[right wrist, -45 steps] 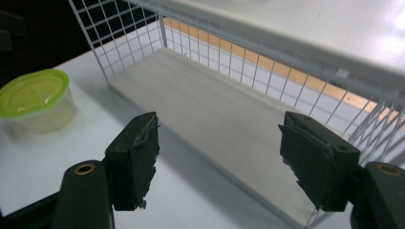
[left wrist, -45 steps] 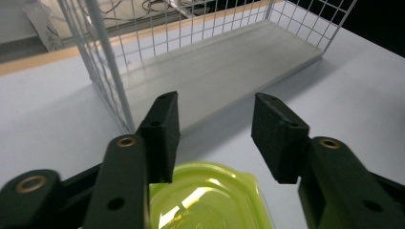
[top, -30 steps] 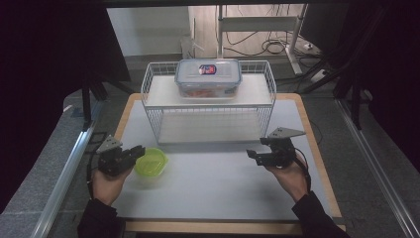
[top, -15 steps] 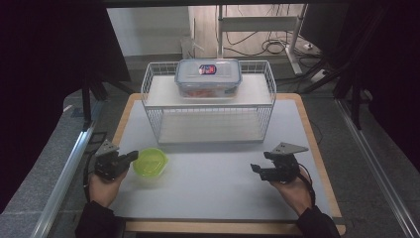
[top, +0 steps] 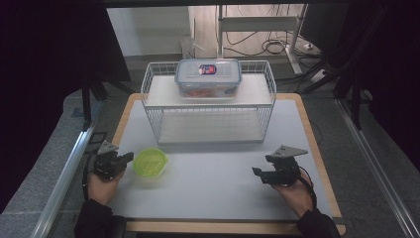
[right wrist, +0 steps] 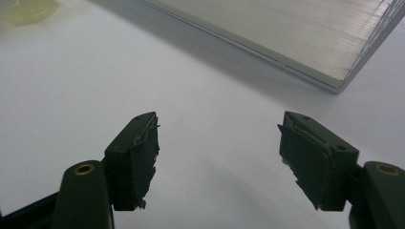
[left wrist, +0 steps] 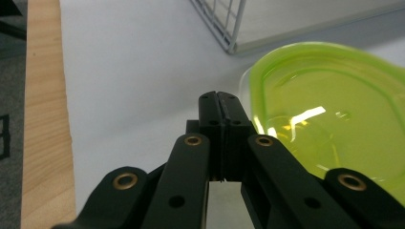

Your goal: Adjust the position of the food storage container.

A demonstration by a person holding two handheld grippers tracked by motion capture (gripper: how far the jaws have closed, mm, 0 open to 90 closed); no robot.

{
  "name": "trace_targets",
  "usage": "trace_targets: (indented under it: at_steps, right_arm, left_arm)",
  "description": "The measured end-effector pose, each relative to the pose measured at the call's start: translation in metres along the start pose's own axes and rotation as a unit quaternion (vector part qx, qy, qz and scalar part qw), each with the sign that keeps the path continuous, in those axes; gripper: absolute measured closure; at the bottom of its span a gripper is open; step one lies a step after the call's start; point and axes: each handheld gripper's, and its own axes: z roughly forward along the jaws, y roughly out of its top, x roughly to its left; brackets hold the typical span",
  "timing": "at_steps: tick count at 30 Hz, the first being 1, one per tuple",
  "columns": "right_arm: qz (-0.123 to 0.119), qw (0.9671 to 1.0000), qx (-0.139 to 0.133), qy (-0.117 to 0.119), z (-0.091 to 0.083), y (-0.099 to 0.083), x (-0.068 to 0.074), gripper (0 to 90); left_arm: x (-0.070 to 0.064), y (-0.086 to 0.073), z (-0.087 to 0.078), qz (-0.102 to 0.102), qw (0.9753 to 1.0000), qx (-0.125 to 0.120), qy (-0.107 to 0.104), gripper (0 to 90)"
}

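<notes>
A lime-green plastic bowl (top: 150, 162) (left wrist: 329, 114) sits on the white mat at the front left. My left gripper (top: 124, 159) (left wrist: 218, 98) rests just left of it, jaws shut with nothing between them, tips beside the bowl's rim. My right gripper (top: 258, 173) (right wrist: 217, 143) is at the front right, low over bare mat, jaws wide open and empty. A clear lidded food box (top: 208, 78) with a red and blue label stands on top of the white wire rack (top: 208, 106).
The wire rack spans the back middle of the mat, and its base edge (right wrist: 267, 52) lies ahead of my right gripper. The wooden board edge (left wrist: 45, 109) runs along the left. Metal rails (top: 64, 173) flank the table.
Both hands have drawn back toward the table's front edge. The left gripper has moved away from the bowl's left side. The bowl and the food box have stayed put.
</notes>
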Motion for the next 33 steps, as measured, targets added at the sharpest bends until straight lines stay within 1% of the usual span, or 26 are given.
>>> trace_targets:
  at_steps: [2,5,8,9,11,12,13,14,16,18,19,20,22,25,26,27,28,33]
  right_arm:
    - [0.000,1.0000,0.001,0.000,0.000,0.000,0.000,29.4]
    - [0.000,1.0000,0.002,0.001,0.000,-0.002,0.001,29.4]
    - [-0.002,1.0000,0.009,0.000,0.000,-0.004,0.001,29.4]
    - [-0.002,1.0000,0.010,0.000,-0.001,-0.004,0.002,29.5]
    - [-0.002,1.0000,0.009,0.001,-0.001,-0.005,0.002,29.4]
    - [-0.002,1.0000,0.010,0.001,-0.001,-0.005,0.002,29.5]
    - [-0.002,0.9999,0.011,0.001,-0.001,-0.005,0.002,29.4]
    - [-0.002,0.9999,0.013,0.001,-0.001,-0.005,0.002,29.4]
    - [-0.003,0.9999,0.014,0.002,0.000,-0.005,0.002,29.4]
    - [-0.004,0.9999,0.014,0.002,0.000,-0.005,0.003,29.4]
    - [-0.004,0.9999,0.014,0.002,0.000,-0.005,0.004,29.4]
    - [-0.006,0.9999,0.016,0.001,0.000,-0.005,0.004,29.5]
    - [-0.005,0.9998,0.017,0.003,0.000,-0.005,0.004,29.5]
    - [-0.005,0.9998,0.018,0.003,0.001,-0.005,0.003,29.4]
    - [-0.005,0.9998,0.019,0.003,0.002,-0.005,0.003,29.5]
    - [-0.005,0.9998,0.019,0.003,0.002,-0.005,0.003,29.4]
    - [-0.005,0.9998,0.020,0.004,0.002,-0.005,0.004,29.4]
    - [-0.006,0.9997,0.023,0.005,0.003,-0.005,0.004,29.4]
  left_arm:
    - [0.002,-0.002,0.003,-0.004,0.9999,0.012,0.004,90.0]
    - [0.002,-0.004,0.005,-0.005,0.9998,0.019,0.002,90.0]
    - [0.000,-0.007,0.008,0.000,0.9994,0.035,0.002,90.0]
    - [-0.001,-0.008,0.007,0.002,0.9993,0.037,0.001,90.0]
    - [-0.002,-0.008,0.007,0.001,0.9994,0.035,0.003,90.0]
    - [-0.001,-0.008,0.003,-0.006,0.9996,0.028,0.002,90.0]
    - [0.000,-0.008,0.003,-0.010,0.9996,0.026,-0.002,90.0]
    - [0.000,-0.009,0.004,-0.012,0.9995,0.030,-0.006,90.0]
    - [0.000,-0.010,0.008,-0.011,0.9991,0.040,-0.009,90.0]
    - [-0.001,-0.010,0.008,-0.011,0.9990,0.040,-0.013,90.0]
    - [-0.001,-0.010,0.007,-0.007,0.9992,0.040,-0.006,90.0]
    - [-0.001,-0.009,0.005,-0.009,0.9994,0.034,-0.001,90.0]
    - [0.002,-0.007,0.000,-0.021,0.9996,0.019,-0.003,90.0]
    - [0.002,-0.005,-0.003,-0.016,0.9998,0.013,0.003,90.0]
    - [0.000,-0.003,-0.005,-0.016,0.9998,0.006,-0.006,90.0]
    - [-0.001,-0.002,-0.004,-0.013,0.9999,0.005,-0.007,89.9]
    - [-0.003,-0.002,-0.003,-0.010,0.9999,0.009,-0.005,89.9]
    - [-0.007,-0.001,0.000,-0.008,0.9998,0.020,-0.003,89.8]
